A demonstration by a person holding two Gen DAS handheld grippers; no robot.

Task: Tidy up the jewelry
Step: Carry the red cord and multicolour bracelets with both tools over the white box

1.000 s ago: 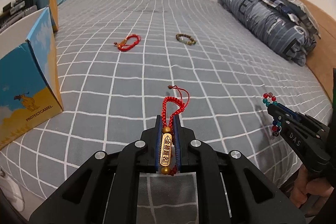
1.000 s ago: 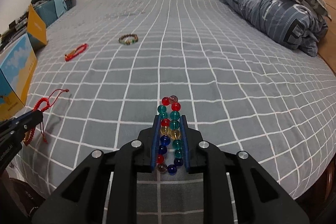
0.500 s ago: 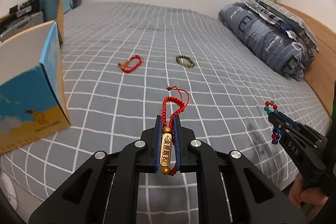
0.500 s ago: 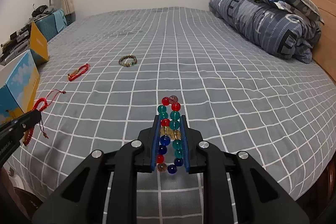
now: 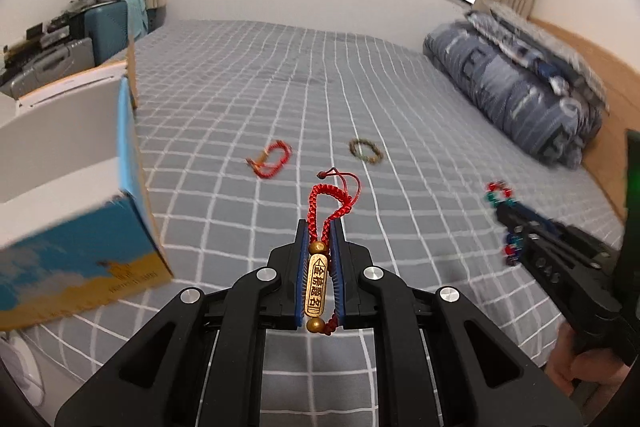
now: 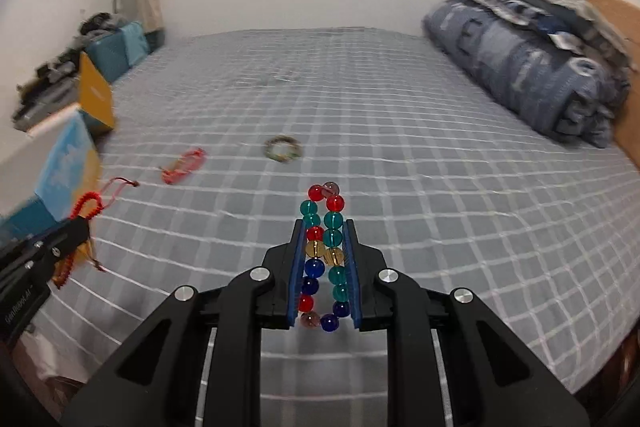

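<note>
Open-topped blue and yellow cardboard box [image 5: 80, 211] on grey checked bedspread [image 5: 280, 75], just left of left gripper [image 5: 319, 227], far nearer than right gripper [image 6: 323, 227]. Left jaws clamped on red braided cord bracelet with gold bar charm [image 5: 318, 277], long axis along fingers. Right jaws clamped on multicoloured glass bead bracelet [image 6: 324, 259]. 2 more bracelets ahead, well apart.
</note>
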